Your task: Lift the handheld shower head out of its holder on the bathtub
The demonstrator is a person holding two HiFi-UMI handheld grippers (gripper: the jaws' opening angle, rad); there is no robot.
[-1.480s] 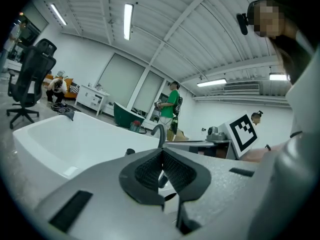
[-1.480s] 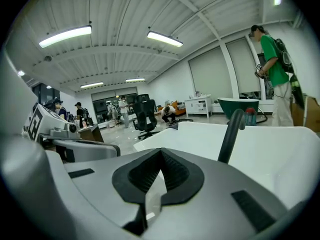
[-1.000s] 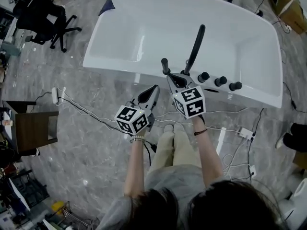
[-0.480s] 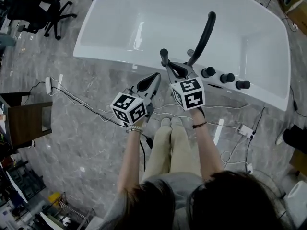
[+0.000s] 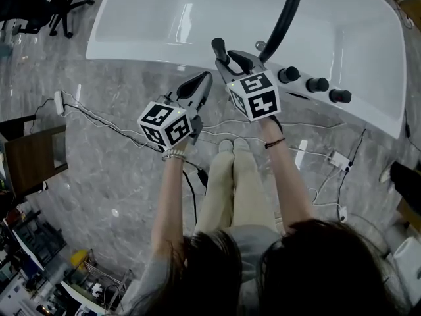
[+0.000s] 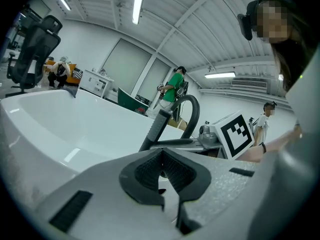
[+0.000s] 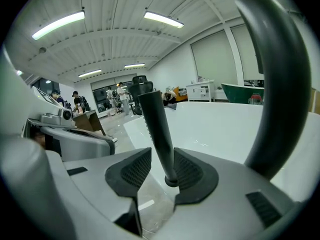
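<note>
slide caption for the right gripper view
Right gripper opening its jaws, handheld shower head upright between them, bathtub behind

This is a big work lab, not a home. The white bathtub (image 5: 151,18) at twelve o'clock sits on a grey stone floor (image 5: 99,189), with loose wires (image 5: 99,118) at nine o'clock, an office chair (image 5: 39,2) at eleven o'clock, long ceiling lights (image 7: 57,25) and people (image 6: 173,89) standing about.

Shower head (image 5: 218,49) — on bathtub (image 5: 151,12) rim, knobs (image 5: 317,84) right
</note>
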